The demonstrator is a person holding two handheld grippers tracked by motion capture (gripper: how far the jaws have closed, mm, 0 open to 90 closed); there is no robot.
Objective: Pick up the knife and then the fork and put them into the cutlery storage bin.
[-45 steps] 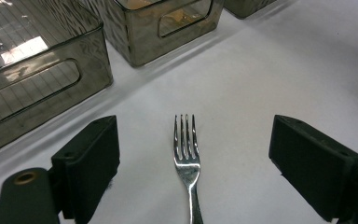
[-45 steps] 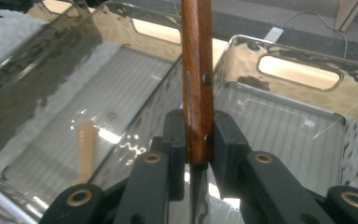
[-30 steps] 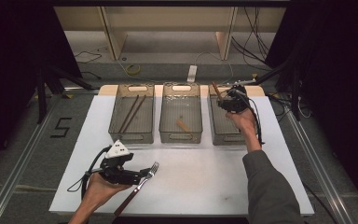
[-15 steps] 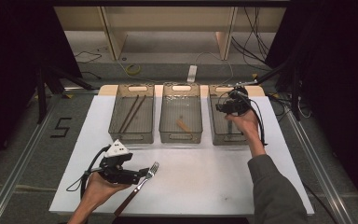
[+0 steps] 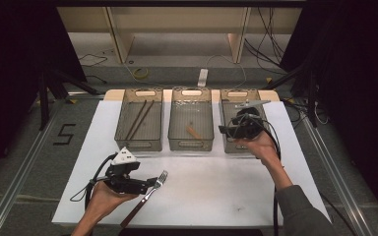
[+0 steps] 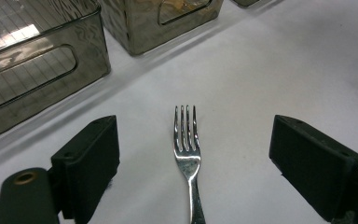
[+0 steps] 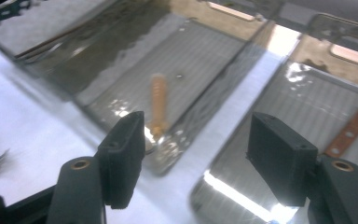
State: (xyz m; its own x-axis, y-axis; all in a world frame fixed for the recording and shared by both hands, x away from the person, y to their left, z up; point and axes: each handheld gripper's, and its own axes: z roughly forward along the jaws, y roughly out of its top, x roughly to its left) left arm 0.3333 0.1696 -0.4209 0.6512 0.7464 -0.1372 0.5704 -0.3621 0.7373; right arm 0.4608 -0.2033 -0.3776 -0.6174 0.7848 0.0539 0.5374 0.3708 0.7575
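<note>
Left gripper (image 5: 150,184), lower left of the high view: jaws wide apart, nothing held; fork (image 6: 187,154) lies flat on the white table sheet (image 5: 216,187) between them, tines pointing away, untouched by either pad.

Right gripper (image 7: 193,154), right of centre in the high view, over the near end of the right bin (image 5: 229,142): jaws have just been opening, now stand well apart, empty.

Left bin (image 5: 139,142): two dark sticks.

Middle bin (image 5: 191,143): one short orange-tan piece (image 7: 158,105).

Right bin: perforated copper-coloured strip (image 7: 352,128).

Writing: a black "5" (image 5: 64,133) on the floor, left of the sheet.
</note>
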